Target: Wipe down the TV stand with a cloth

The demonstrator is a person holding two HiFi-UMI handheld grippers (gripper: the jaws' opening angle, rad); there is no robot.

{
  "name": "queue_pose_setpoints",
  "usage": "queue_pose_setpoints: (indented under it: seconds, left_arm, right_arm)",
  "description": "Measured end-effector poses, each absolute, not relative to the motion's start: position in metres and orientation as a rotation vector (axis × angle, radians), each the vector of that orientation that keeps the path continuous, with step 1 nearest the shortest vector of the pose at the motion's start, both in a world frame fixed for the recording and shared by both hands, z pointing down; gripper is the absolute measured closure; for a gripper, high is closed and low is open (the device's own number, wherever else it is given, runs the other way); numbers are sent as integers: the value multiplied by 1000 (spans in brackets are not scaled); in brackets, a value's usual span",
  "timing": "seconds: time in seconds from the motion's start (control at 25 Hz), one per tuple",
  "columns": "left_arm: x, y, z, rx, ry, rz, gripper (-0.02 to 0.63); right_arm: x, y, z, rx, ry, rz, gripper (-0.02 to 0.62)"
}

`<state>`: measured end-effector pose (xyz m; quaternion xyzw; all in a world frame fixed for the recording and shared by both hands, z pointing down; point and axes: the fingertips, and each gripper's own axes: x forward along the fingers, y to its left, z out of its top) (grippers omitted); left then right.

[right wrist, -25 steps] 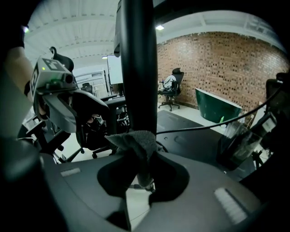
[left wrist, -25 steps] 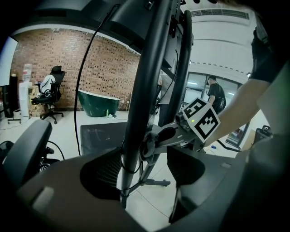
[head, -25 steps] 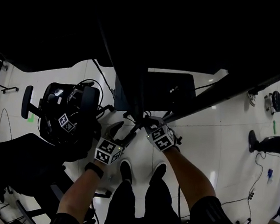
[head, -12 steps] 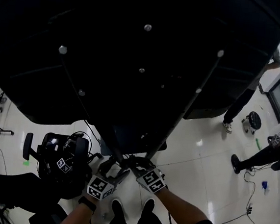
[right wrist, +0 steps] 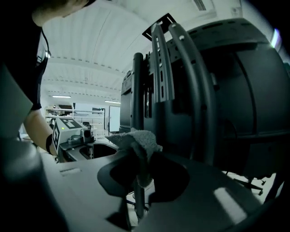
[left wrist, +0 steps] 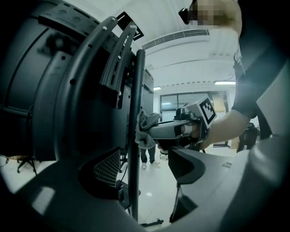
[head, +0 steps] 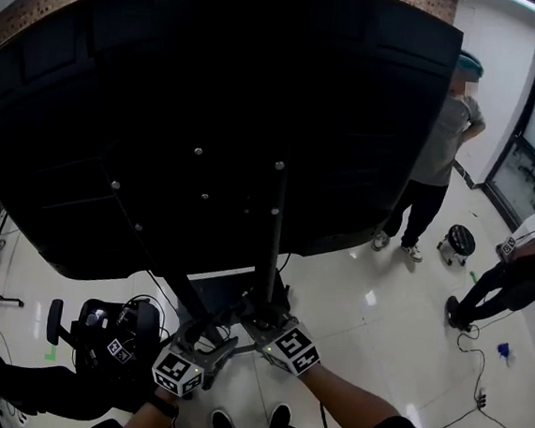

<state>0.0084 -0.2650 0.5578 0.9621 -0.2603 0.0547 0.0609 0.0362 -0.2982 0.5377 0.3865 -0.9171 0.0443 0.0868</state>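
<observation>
Right gripper (right wrist: 138, 170) pinches the grey cloth (right wrist: 136, 138) vs. the TV stand's upright pole (left wrist: 137, 90), cloth touching it low down, under the TV (head: 212, 109). Left gripper (left wrist: 145, 174), jaws spread, holds nothing; pole shows btwn them. Pole runs vertical, so next wipe likely goes up/down, right hand working.

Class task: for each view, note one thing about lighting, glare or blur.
Head view: the TV back is featureless black; the floor shows glare. Left gripper view: the stand pole is silhouetted against bright ceiling. Right gripper view: the cloth is lit, the jaws in shadow.
</observation>
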Motion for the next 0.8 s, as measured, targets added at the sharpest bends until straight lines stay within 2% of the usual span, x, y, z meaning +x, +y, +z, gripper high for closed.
queue_pose_setpoints:
  seconds: [0.36,0.8]
  left_arm:
    - [36,-255,444,3027,-793,-45,253]
    - [75,-245,335,3153,-831,-143,253]
  right_arm:
    - [83,-283,424,1175,-2758,-119,528]
    - [128,-290,328,1144,-2727,-339,528]
